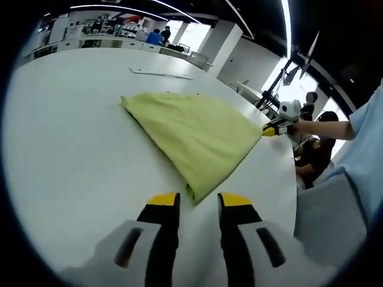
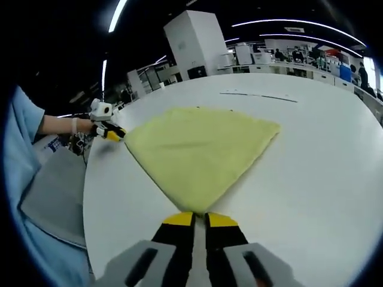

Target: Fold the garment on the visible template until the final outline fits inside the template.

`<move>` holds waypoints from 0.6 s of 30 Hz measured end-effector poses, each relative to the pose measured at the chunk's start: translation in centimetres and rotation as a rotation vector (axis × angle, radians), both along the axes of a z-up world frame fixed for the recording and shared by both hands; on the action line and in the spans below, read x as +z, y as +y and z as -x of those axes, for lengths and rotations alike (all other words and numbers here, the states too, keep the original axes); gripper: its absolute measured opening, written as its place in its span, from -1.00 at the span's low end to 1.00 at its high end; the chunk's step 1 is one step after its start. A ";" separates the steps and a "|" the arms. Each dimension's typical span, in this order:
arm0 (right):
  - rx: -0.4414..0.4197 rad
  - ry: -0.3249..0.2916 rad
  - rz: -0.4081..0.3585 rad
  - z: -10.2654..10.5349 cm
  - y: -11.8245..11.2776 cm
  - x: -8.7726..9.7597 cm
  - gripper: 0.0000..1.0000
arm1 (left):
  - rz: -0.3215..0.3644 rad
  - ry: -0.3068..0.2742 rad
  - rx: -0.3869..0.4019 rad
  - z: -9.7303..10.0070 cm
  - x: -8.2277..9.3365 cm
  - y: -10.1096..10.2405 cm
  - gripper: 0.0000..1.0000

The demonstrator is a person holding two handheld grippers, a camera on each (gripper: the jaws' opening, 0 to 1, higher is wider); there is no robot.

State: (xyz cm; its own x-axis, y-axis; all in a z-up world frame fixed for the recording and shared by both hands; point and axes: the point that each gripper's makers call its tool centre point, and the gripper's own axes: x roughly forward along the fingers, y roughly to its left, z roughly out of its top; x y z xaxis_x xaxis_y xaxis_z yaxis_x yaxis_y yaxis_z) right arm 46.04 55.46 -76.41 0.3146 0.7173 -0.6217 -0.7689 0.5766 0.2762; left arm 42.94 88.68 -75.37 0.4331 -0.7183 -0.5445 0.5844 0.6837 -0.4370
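On white table (image 1: 66, 155): yellow-green garment (image 1: 197, 134), folded, roughly triangular, flat, centre of left gripper view. Left gripper (image 1: 198, 200) at 6 o'clock, yellow-tipped jaws parted narrowly, straddling nearest corner, not closed on it. Right gripper (image 2: 200, 219) at 6 o'clock of own view, jaws nearly together at nearest corner of cloth; grip cannot tell.

This is a big open lab or workshop. Long ceiling lights (image 2: 118, 15) shine above a wide white tabletop (image 2: 311, 173). People (image 1: 157, 36) work at far benches (image 2: 311, 75).
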 end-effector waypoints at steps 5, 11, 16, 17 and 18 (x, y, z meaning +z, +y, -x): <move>0.016 -0.023 0.020 0.3 0.0 0.0 -1.00 | -0.031 0.002 0.005 -0.1 -0.6 0.3 -0.87; 0.066 -0.053 0.027 0.7 -0.2 0.6 -1.00 | -0.051 -0.014 0.003 0.0 -0.8 0.0 -1.00; 0.116 -0.085 0.035 0.9 -0.5 1.6 -1.00 | -0.033 -0.013 0.000 0.1 -0.2 0.3 -1.00; 0.123 -0.089 0.036 0.9 -0.6 1.7 -1.00 | -0.026 -0.009 0.003 0.1 0.0 0.3 -1.00; 0.128 -0.094 0.033 1.0 -0.6 1.9 -1.00 | -0.024 -0.009 0.002 0.2 0.0 0.3 -1.00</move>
State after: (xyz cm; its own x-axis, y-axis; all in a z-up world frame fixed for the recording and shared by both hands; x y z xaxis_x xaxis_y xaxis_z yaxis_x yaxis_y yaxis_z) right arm 45.06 54.88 -74.50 0.2797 0.7353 -0.6174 -0.8584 0.4795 0.1822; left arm 42.78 88.95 -75.33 0.4390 -0.7046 -0.5575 0.5870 0.6947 -0.4158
